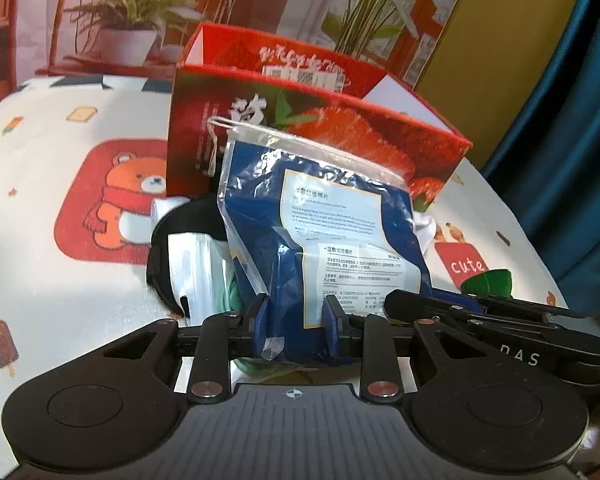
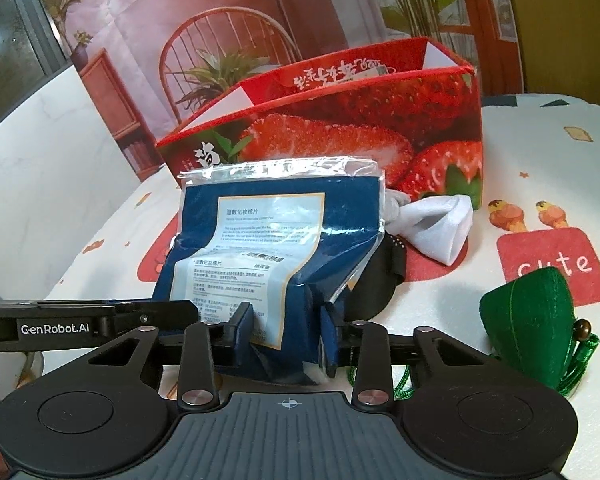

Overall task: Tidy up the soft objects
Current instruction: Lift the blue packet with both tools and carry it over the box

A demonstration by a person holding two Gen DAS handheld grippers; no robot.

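Observation:
A blue plastic pack of cotton pads (image 1: 332, 232) with a white label and a drawstring top stands upright in front of the red strawberry box (image 1: 308, 132). My left gripper (image 1: 296, 328) is shut on its lower edge. My right gripper (image 2: 286, 330) is shut on the same pack (image 2: 276, 240), from the other side. The open-topped box (image 2: 340, 120) stands just behind the pack. A white sock (image 2: 432, 224), a black item (image 2: 376, 284) and a green pouch (image 2: 528, 320) with a cord lie on the table.
The table has a white cloth (image 1: 60, 240) printed with a bear and a red "cute" patch (image 2: 552, 268). A clear wrapped packet (image 1: 196, 272) lies left of the pack. A blue curtain (image 1: 572, 140) hangs at the right. The other gripper's body (image 1: 500, 320) is close alongside.

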